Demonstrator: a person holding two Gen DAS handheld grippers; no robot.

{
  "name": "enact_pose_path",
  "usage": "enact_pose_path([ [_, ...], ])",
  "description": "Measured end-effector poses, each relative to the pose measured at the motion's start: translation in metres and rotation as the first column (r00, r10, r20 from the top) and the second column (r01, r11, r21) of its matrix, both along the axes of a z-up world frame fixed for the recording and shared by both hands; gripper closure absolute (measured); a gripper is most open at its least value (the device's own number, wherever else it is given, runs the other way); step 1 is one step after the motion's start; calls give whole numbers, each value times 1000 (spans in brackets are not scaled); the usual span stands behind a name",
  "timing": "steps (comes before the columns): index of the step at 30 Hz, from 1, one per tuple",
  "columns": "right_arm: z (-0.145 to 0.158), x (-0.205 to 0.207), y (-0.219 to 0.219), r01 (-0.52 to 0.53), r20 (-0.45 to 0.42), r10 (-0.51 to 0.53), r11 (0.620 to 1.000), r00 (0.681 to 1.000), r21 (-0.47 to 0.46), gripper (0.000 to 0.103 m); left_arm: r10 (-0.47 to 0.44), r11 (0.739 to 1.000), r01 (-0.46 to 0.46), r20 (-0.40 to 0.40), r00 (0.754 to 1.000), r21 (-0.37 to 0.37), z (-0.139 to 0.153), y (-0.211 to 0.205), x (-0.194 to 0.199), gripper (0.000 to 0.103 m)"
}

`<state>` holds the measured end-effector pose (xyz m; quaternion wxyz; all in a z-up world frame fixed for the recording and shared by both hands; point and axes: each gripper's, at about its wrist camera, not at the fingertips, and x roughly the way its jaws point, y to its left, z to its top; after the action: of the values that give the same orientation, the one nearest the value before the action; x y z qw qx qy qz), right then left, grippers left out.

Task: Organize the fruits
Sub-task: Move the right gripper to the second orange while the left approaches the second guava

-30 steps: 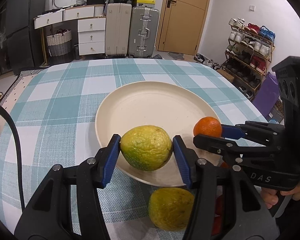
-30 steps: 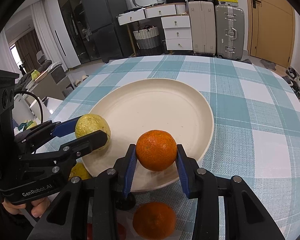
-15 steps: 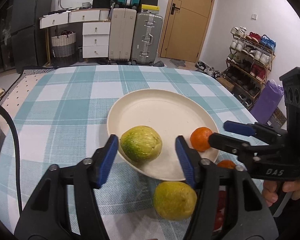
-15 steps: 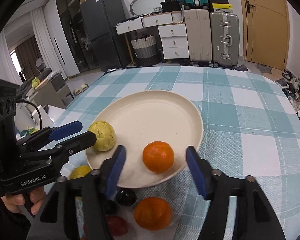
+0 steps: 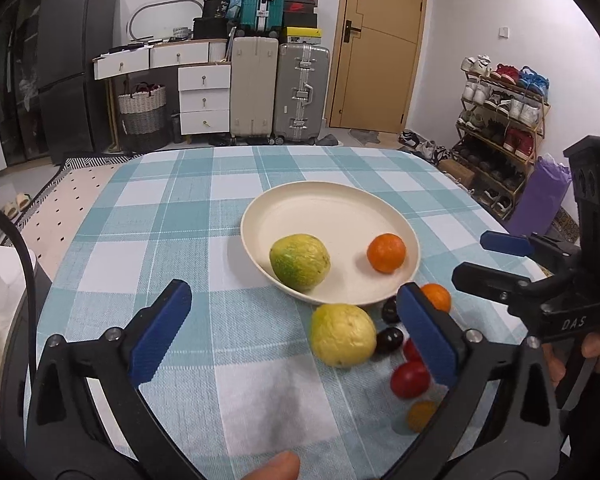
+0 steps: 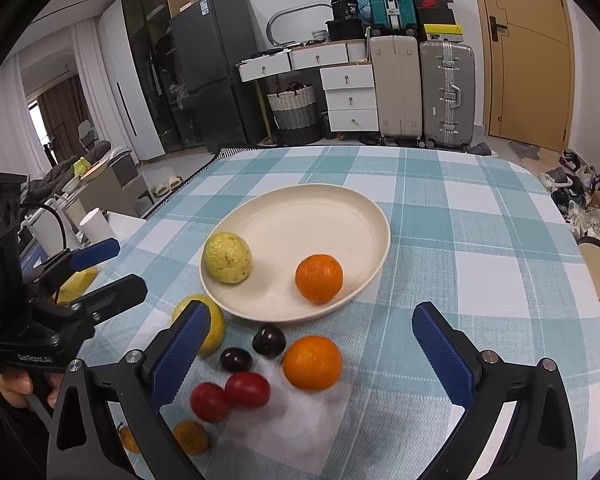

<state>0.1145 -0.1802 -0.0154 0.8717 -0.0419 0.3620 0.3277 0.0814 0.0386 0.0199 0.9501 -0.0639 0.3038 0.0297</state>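
Observation:
A cream plate (image 5: 332,212) (image 6: 300,216) sits mid-table and holds a yellow-green guava (image 5: 299,262) (image 6: 227,258) and an orange (image 5: 386,253) (image 6: 319,278). Beside its near rim on the cloth lie a second guava (image 5: 342,340) (image 6: 216,320), a second orange (image 6: 312,362) (image 5: 438,296), two dark plums (image 6: 269,340) (image 6: 236,359), red fruits (image 6: 247,390) (image 5: 410,378) and small orange-yellow fruits (image 6: 190,437). My left gripper (image 5: 296,336) is open and empty, back from the plate. My right gripper (image 6: 308,354) is open and empty above the loose fruit.
The round table has a teal checked cloth (image 5: 172,216). A white paper napkin (image 6: 300,420) lies under the loose fruit. A bowl rim (image 6: 598,268) shows at the table's right edge. Suitcases, drawers and a shoe rack stand beyond the table.
Both grippers opened, leaving the guava and the orange on the plate, then drew back and up from it toward the near side of the table.

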Motion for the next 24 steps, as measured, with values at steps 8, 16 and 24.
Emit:
enact_pose_path([
  [8, 2, -21, -19, 5, 23, -5, 1000, 1000, -17, 0, -9, 999, 9, 2, 1000, 47, 4, -15, -27, 1],
  [16, -4, -25, -29, 22, 6, -22, 999, 1000, -31, 0, -44, 998, 45, -23, 999, 43, -7, -26, -27, 1],
  [24, -12, -23, -28, 30, -18, -31, 998, 999, -51, 0, -52, 998, 53, -40, 998, 21, -15, -27, -23, 1],
])
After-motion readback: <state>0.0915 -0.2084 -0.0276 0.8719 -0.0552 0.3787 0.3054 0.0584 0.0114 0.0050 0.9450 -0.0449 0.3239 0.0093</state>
